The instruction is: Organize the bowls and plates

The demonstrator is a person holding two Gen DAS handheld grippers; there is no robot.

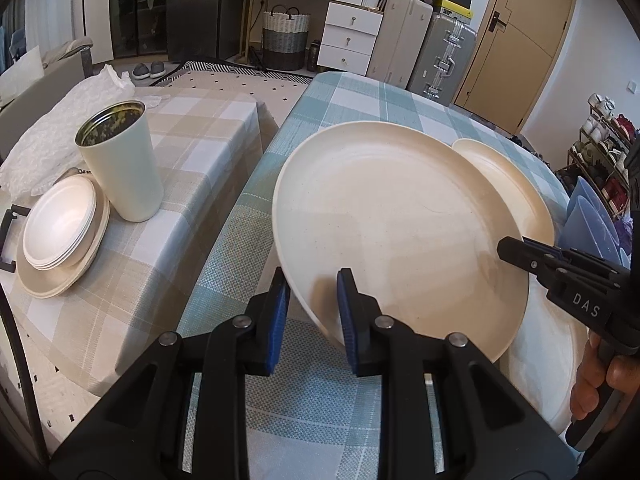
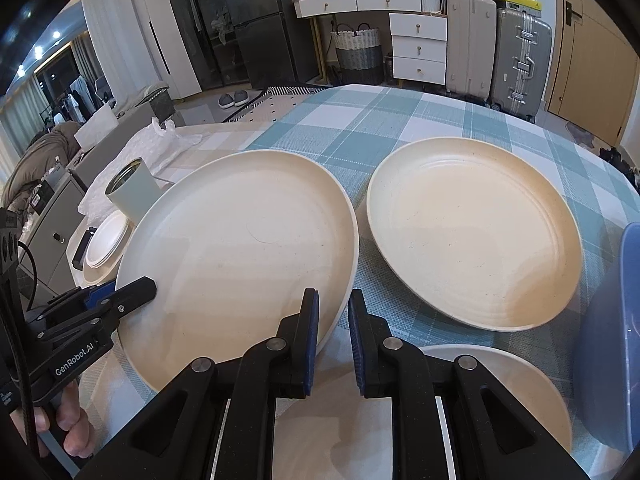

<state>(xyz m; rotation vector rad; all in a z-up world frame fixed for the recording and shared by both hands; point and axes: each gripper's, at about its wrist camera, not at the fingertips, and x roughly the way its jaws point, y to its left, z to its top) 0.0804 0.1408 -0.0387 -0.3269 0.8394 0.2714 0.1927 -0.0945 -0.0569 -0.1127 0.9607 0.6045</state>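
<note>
Mid-step: large cream round plate [image 1: 392, 224] lifted and tilted at centre of left wrist view, above blue-and-white checked tablecloth [image 1: 320, 392]. Left gripper [image 1: 314, 312] straddled plate's near rim, one blue pad under, one over; small gap showed at outer pad, so prob. closing on rim, not certain clamped. Right gripper [image 2: 334, 340] flanked same plate's edge at lower centre of right wrist view; contact not clear, grip can't be told. Judged as two-handed carry toward stack of white bowls on cream plates [image 1: 60, 232], left side of frame on beige checked cloth beside cream metal tumbler [image 1: 120, 164]. Next move prob. called for firm pinch, levelling plate, clearing tumbler on way over. Second cream ridged plate [image 2: 476, 232] sat flat at right of right wrist view, apart from lifted one. Third pale plate [image 2: 500, 384] at lower right mostly hidden behind gripper body. Blue plastic tub [image 2: 612, 340] cut off at right edge. Plate underside unseen; stack partly blocked in right view.
</note>
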